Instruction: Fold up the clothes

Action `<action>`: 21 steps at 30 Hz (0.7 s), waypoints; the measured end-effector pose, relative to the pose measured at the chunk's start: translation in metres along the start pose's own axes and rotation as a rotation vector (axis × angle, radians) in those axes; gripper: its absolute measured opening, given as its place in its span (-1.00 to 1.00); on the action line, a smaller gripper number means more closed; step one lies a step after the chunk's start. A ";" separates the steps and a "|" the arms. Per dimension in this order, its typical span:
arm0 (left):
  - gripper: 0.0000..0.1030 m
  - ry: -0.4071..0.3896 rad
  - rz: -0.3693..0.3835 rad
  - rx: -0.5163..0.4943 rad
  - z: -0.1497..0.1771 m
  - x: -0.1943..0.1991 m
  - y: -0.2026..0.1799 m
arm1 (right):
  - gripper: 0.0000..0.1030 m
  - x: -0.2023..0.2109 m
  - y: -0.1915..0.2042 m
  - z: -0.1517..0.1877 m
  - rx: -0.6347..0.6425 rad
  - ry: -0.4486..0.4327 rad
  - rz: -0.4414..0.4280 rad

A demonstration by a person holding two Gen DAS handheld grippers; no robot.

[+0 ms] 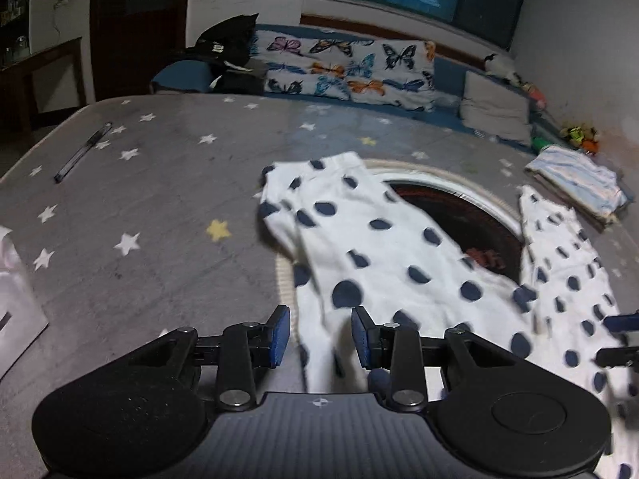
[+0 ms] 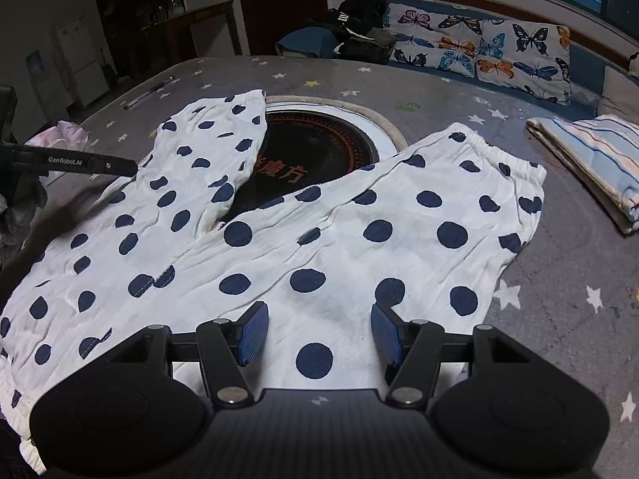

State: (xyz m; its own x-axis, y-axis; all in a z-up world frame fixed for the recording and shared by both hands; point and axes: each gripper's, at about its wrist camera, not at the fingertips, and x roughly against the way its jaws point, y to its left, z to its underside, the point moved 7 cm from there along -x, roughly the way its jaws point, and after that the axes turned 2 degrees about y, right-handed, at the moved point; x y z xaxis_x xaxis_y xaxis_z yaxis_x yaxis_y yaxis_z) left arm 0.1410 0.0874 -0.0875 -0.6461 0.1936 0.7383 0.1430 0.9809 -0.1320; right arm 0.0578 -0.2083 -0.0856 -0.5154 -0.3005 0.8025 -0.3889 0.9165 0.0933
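White trousers with navy dots (image 2: 339, 247) lie flat on the grey starred table cover (image 2: 559, 279), their two legs spread in a V over a round black hob (image 2: 319, 147). My right gripper (image 2: 319, 331) hovers just above the cloth near the right leg, open, with nothing gripped. In the left wrist view the trousers (image 1: 383, 247) look blurred. A raised fold of their left edge stands between the pads of my left gripper (image 1: 320, 335), which are apart and do not press it. One of its fingers (image 2: 80, 161) shows at the left edge of the right wrist view.
A folded striped garment (image 2: 591, 159) lies at the right of the table. A pen (image 1: 84, 151) rests at the far left, and pale pink cloth (image 2: 60, 135) lies at the left edge. A sofa with butterfly cushions (image 1: 347, 68) runs behind the table.
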 end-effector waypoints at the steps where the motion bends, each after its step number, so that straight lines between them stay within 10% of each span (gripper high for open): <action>1: -0.36 0.000 -0.009 -0.004 0.001 -0.002 0.001 | 0.14 0.000 0.000 0.000 0.000 -0.002 -0.001; 8: -0.92 -0.019 -0.038 -0.076 0.004 -0.004 -0.008 | 0.16 -0.002 0.000 -0.001 -0.006 -0.010 -0.007; 21: -0.86 -0.030 -0.127 -0.080 -0.007 0.008 0.006 | 0.17 0.003 -0.014 -0.014 -0.034 -0.057 0.013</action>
State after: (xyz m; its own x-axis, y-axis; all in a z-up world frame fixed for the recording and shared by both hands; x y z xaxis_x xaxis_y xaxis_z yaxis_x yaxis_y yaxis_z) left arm 0.1426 0.0950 -0.0777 -0.6846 0.0702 0.7255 0.1178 0.9929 0.0151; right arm 0.0720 -0.2180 -0.0761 -0.5631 -0.3021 0.7692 -0.3563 0.9286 0.1039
